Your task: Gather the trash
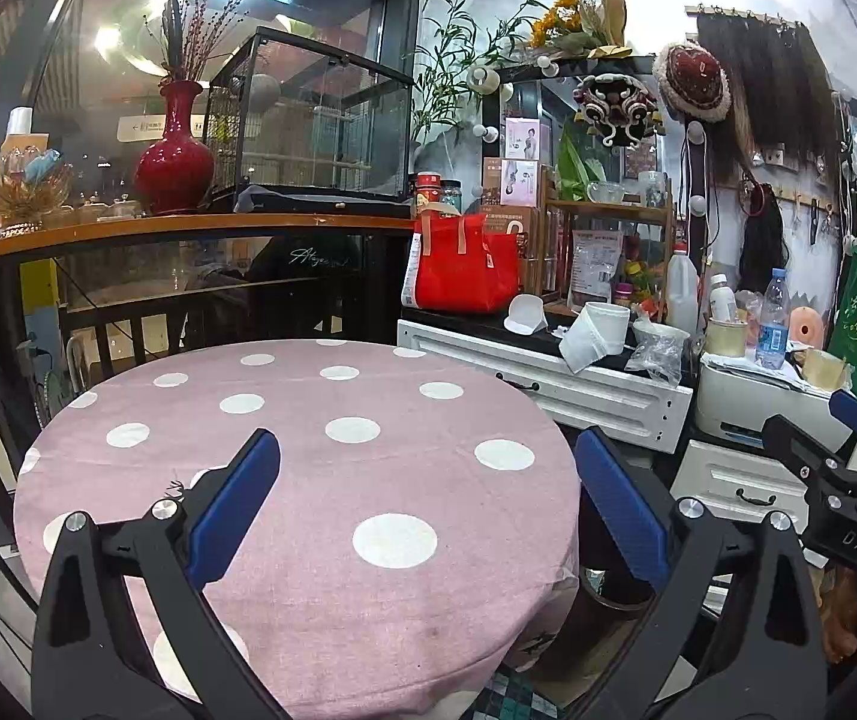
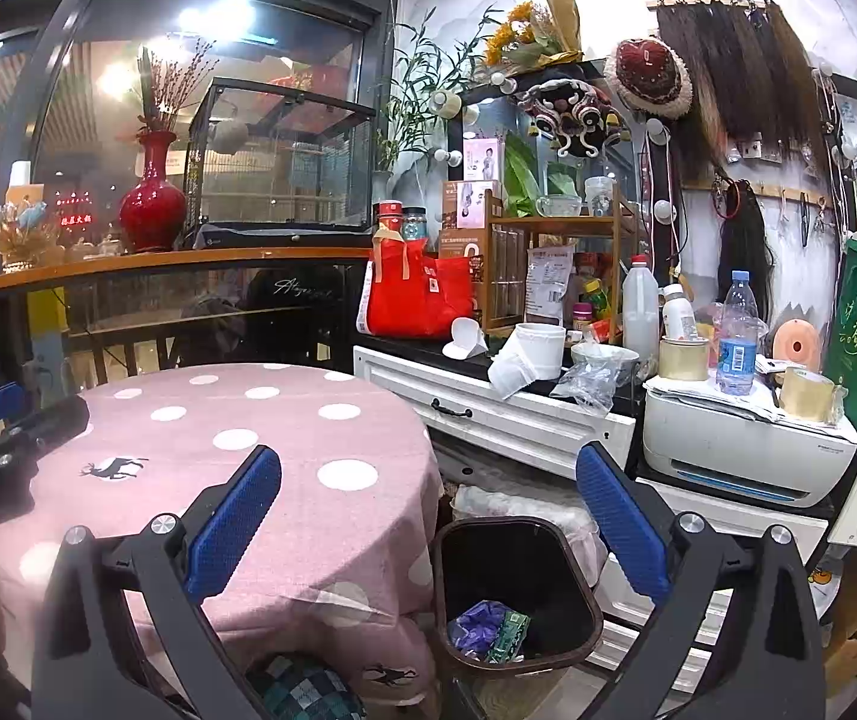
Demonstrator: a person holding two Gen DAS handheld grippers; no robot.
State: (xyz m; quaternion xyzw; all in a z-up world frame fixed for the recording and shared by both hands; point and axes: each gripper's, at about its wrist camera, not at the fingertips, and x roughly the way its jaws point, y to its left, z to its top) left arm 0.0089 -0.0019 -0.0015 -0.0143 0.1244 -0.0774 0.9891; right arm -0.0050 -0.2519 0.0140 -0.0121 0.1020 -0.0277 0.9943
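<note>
Pink polka-dot cloth covers the round table (image 1: 308, 480) in front of you, and its top shows nothing lying on it. Your bin (image 2: 512, 594) stands on the floor just right of the table, touching the hanging cloth. Inside it lie a crumpled purple wrapper (image 2: 476, 630) and a green packet (image 2: 507, 636), touching each other near the bin's front wall; the rest of the inside is too dark to read. From the left wrist only a sliver of the bin's rim shows, hidden behind the table edge. Your left gripper (image 1: 428, 510) hangs over the table with its jaws wide apart and nothing between them. Your right gripper (image 2: 428, 516) hangs above the bin, jaws likewise spread and bare. Beyond the bin, a white cabinet (image 2: 488, 414) carries clutter.
</note>
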